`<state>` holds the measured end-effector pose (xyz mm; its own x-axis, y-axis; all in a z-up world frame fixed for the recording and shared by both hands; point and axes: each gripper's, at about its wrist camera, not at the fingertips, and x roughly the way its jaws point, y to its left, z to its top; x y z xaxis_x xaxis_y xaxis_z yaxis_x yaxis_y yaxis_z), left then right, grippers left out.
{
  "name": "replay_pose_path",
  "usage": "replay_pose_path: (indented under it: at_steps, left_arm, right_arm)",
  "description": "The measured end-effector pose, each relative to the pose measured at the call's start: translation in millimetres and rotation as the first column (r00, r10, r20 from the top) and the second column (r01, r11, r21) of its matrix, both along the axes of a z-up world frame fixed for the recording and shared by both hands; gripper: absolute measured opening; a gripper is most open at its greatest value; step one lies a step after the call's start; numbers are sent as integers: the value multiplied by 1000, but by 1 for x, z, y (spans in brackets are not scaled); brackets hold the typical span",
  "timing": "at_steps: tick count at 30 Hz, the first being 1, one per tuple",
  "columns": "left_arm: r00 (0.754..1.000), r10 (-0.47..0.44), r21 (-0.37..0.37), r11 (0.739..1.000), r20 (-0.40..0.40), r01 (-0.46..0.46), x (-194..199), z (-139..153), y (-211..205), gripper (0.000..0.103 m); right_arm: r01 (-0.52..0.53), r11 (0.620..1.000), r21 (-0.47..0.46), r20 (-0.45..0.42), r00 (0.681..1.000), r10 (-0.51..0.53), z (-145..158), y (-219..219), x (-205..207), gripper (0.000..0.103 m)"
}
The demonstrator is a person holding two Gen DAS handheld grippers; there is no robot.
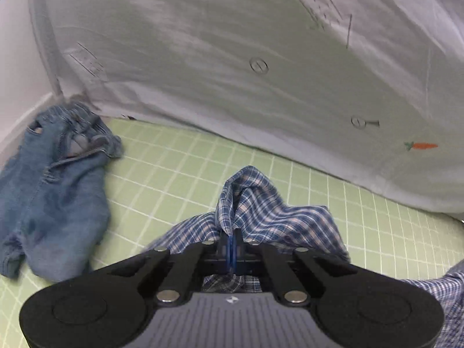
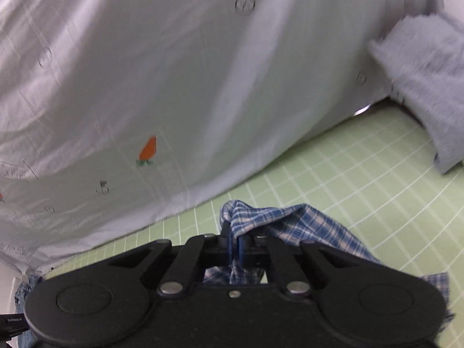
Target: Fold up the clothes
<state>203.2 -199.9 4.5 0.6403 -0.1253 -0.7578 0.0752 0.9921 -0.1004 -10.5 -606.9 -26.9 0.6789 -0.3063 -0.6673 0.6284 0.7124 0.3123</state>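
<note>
- left gripper (image 1: 230,236) clamped on plaid shirt (image 1: 269,211), bunched on the green grid mat (image 1: 174,174)
- right gripper (image 2: 235,239) pinching the same plaid shirt too
- jeans (image 1: 55,191) crumpled left
- white carrot-print sheet (image 1: 232,58) far
- grey fuzzy garment (image 2: 429,87) far right

Even, soft indoor light in both views, no hard shadows or glare; only a small bright glint at the far edge of the green mat (image 2: 362,174). Motion blur smears the white cloth (image 2: 203,72), grey garment (image 2: 429,87) and jeans (image 1: 58,188). Fisheye bends the mat's grid; corners go black.
</note>
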Motion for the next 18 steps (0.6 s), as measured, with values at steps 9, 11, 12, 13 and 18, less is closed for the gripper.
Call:
replay_pose_path:
  at_steps: [9,11,12,13,18]
  left_arm:
    - [968,172,60,985,-185,-164,-92,-42,71,2]
    - [941,199,63,980,-274,-189,-108,-62,79,2]
    - [932,200,61,980,-301,-191,-115,-67,79,3]
    - [933,203,58,979,-298,-195,-121,-66,78,4]
    - [957,199,26,980,-211,-198,-129,-41,71,50]
  right_arm:
    - [73,996,48,-208,976,-62,-40,-3,-102,5]
    - [77,991,111,-323,946,-37,-70,4,-112,8]
    - [81,987,137,-359,933,-26,-78,7,-115,13]
    - [84,986,147,-361,932,-25,-79,10,-118,17]
    - [14,999,-34,-305,952,-24,-32,23,-103,57]
